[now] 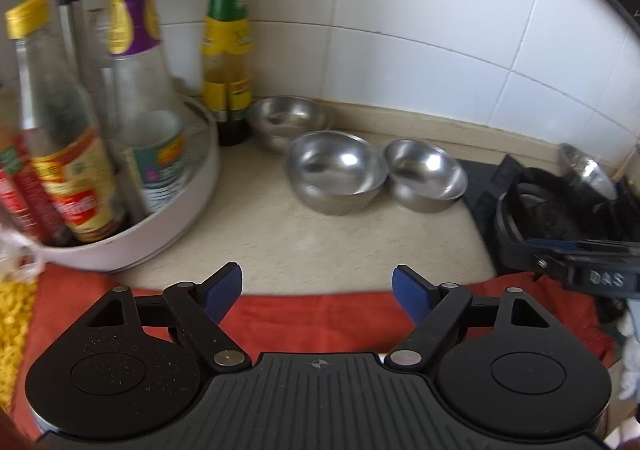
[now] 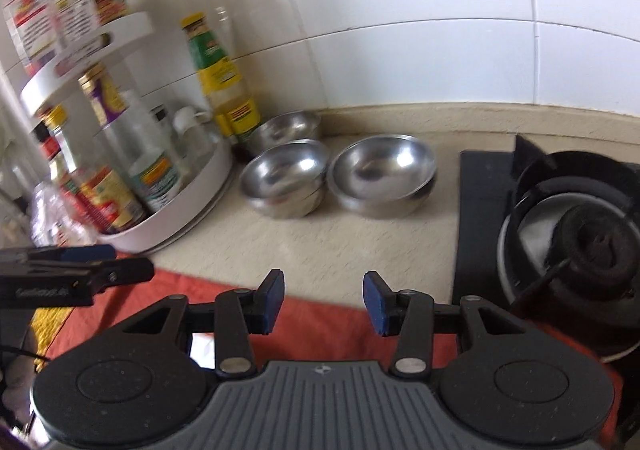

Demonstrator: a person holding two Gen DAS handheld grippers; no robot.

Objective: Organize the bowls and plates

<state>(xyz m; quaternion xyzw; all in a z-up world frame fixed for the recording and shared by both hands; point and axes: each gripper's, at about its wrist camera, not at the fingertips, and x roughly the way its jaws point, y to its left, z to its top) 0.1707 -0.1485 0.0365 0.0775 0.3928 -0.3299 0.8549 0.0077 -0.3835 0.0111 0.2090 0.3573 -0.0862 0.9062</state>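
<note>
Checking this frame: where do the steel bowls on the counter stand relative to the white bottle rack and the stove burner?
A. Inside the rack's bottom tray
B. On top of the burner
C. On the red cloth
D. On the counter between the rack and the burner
D: the steel bowls sit on the beige counter, with the white bottle rack to their left and the stove burner to their right.

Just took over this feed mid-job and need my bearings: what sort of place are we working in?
Most likely a home kitchen counter. A white tiled wall backs a beige countertop, a gas stove burner sits on the right, and sauce bottles fill a white rotating rack beside the steel bowls.
</note>
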